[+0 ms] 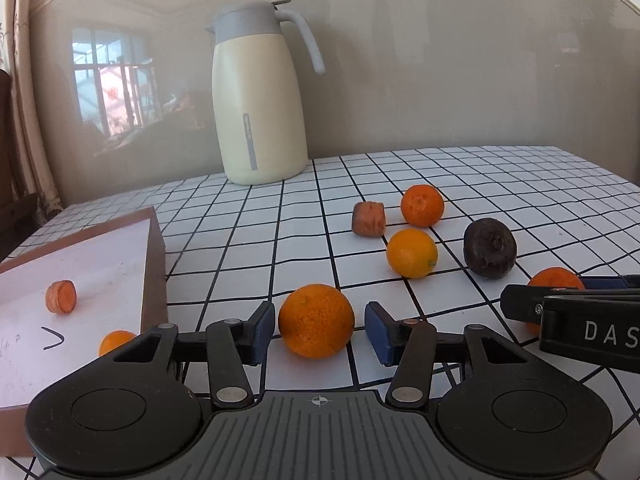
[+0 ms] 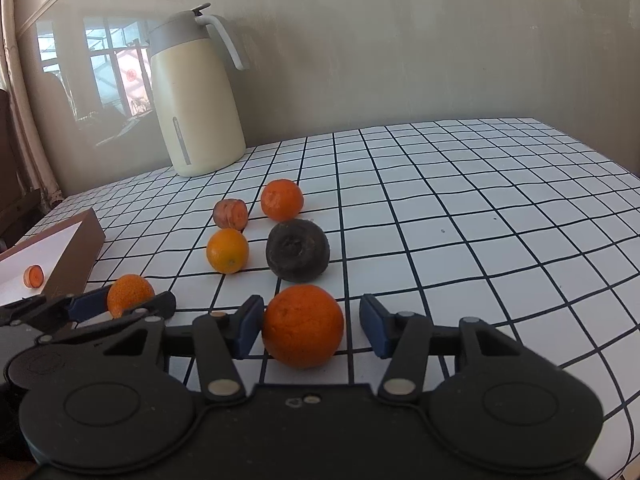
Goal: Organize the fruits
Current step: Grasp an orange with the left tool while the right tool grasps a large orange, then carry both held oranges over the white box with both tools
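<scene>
**Two oranges framed between spread jaws on the checked cloth**

Left wrist view: a pebbled orange point(image 1: 316, 321) sits low at centre on the grid-patterned tablecloth point(image 1: 500, 184); the left gripper point(image 1: 320, 330) stands wide around it, blue pads just clear of the peel on both sides; at lower left a carrot slice point(image 1: 61, 297) lies in the brown-walled tray point(image 1: 154, 268), and a small orange point(image 1: 116, 341) beside the tray is half hidden behind the gripper's linkage; at right the other gripper's arm covers much of another orange point(image 1: 554, 280); the cream jug point(image 1: 258, 96) stands at upper centre.

Right wrist view: a smooth, rounder orange point(image 2: 303, 325) lies low at centre; the right gripper point(image 2: 312, 330) is wide open, its left pad close against the fruit, its right pad apart from it; above sit a dark shrivelled fruit point(image 2: 298, 250), a yellow-orange citrus point(image 2: 228, 250), a carrot stub point(image 2: 231, 214) and a further orange point(image 2: 282, 199); at lower left the left gripper's fingers partly mask its orange.
</scene>
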A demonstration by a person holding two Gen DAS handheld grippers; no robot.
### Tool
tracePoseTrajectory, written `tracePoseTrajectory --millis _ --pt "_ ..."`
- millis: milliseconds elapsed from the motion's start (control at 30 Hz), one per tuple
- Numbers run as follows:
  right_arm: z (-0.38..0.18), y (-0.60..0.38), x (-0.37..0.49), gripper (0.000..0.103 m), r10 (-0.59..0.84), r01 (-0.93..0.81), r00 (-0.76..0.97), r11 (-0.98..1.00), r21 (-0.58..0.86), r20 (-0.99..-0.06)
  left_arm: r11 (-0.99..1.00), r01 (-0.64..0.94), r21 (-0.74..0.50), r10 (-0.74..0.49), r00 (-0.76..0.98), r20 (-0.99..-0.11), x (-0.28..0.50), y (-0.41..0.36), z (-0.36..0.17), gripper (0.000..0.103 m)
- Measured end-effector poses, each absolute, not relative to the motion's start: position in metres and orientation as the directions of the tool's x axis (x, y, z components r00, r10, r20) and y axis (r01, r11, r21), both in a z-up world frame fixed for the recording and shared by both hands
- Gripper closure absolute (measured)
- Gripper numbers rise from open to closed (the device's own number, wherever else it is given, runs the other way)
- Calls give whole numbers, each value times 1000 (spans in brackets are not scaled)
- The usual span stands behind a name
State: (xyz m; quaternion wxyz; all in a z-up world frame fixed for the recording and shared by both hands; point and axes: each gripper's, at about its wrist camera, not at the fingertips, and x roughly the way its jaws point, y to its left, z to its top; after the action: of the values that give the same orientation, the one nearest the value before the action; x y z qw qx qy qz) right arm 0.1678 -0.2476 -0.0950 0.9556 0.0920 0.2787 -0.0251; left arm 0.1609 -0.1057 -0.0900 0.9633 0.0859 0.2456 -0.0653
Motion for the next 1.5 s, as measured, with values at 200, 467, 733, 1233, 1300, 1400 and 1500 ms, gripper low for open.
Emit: tracePoseTrajectory --millis 200,467,733,1233,1300,1400,1500 --pt "-95 -247 168 59 -2 100 844 983 155 -537 978 169 122 -90 871 -483 159 -108 -90 63" --pt "-95 -246 167 71 1 93 844 985 148 -537 983 154 102 -88 874 -478 155 -107 -90 66" --pt "-94 -244 166 71 -1 86 843 987 133 -538 978 166 123 -89 875 -476 147 -107 -90 66" --pt "-89 -234 157 72 42 30 842 992 125 -538 974 193 119 -117 877 -465 126 -100 -87 66" --pt "-89 -231 156 72 50 18 838 993 119 -543 974 194 115 -120 878 -464 124 -98 -87 66" --pt "-90 -228 155 72 61 4 830 993 116 -555 976 196 97 -129 873 -470 123 -92 -85 66" --pt "-88 -224 151 72 75 -14 826 994 112 -559 975 205 84 -143 872 -468 119 -87 -82 66"
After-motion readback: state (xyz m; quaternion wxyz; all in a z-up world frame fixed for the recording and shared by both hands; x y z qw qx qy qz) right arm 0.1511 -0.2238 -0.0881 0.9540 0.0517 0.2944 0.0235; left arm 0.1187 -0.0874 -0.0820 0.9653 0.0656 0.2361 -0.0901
